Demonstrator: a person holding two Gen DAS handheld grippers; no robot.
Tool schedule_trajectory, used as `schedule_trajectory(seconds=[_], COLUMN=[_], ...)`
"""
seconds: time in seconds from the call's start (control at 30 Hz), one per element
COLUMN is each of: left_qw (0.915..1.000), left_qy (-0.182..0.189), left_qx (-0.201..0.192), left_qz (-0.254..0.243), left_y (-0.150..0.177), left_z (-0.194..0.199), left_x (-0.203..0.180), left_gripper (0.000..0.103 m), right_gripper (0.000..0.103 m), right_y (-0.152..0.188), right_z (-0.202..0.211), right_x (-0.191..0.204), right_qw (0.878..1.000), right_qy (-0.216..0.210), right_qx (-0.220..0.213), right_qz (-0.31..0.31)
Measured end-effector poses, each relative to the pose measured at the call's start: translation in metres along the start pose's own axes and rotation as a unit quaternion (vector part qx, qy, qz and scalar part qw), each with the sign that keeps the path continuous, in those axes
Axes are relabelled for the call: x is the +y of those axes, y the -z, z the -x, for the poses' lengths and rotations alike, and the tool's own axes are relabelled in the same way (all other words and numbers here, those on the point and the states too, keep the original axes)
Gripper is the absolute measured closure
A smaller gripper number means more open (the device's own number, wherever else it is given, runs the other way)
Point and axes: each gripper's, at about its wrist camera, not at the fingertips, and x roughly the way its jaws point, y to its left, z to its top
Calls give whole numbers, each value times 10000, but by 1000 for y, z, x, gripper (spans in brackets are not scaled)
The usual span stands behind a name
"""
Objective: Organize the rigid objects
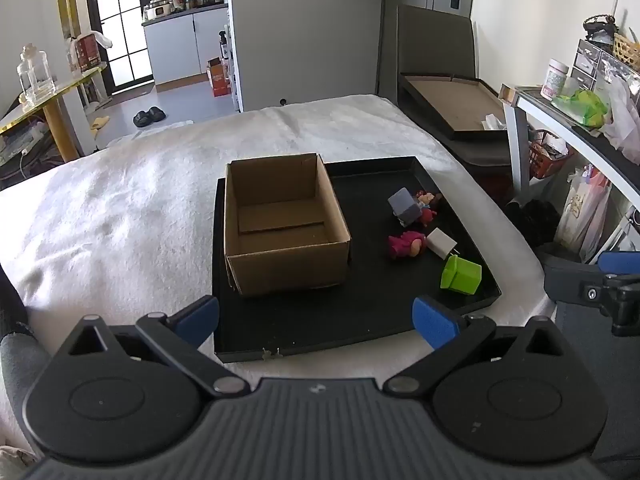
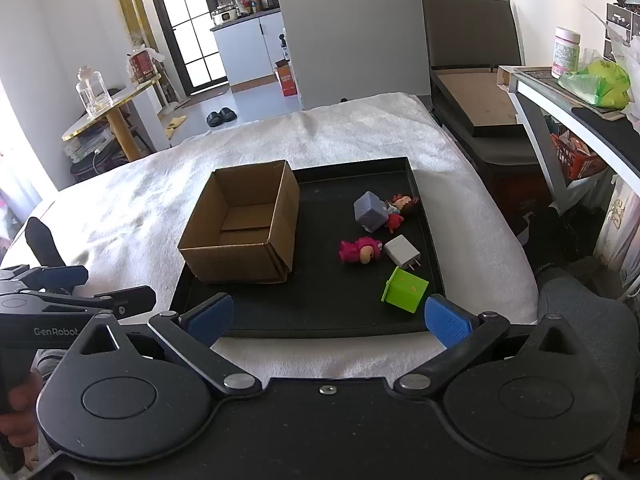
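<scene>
Both grippers hovering wide apart, holding nothing, before the black tray (image 2: 320, 320).

The empty cardboard box (image 2: 244, 228) is sitting at tray's left; green block (image 2: 405, 289), grey cube (image 2: 370, 212), pink figure (image 2: 358, 250), white charger (image 2: 401, 251) and small doll (image 2: 404, 204) are lying right.

Left gripper (image 1: 316, 320) and right gripper (image 2: 328, 320) are waiting near the tray's front edge.

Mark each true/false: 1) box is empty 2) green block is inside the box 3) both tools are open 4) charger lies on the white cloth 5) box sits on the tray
1) True: the box shows only bare cardboard inside.
2) False: the green block lies on the tray, right of the box, near the front edge.
3) True: the left tool and the right tool both have their fingers spread wide, holding nothing.
4) False: the charger lies on the tray, between the pink figure and the green block.
5) True: the box stands on the tray's left part.
</scene>
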Motion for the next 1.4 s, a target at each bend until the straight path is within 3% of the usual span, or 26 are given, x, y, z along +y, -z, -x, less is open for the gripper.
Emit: schedule_trajectory(seconds=[1.4], left_qw=[9996], left_qy=[119], left_qx=[-223], left_qz=[-102], left_y=[-9], left_z=[19], left_x=[-10], left_gripper=[1], right_gripper=[0], right_y=[-9], right_z=[19], right_x=[2], right_qw=[9995], right_qy=[52], right_qx=[-321], right_qz=[53])
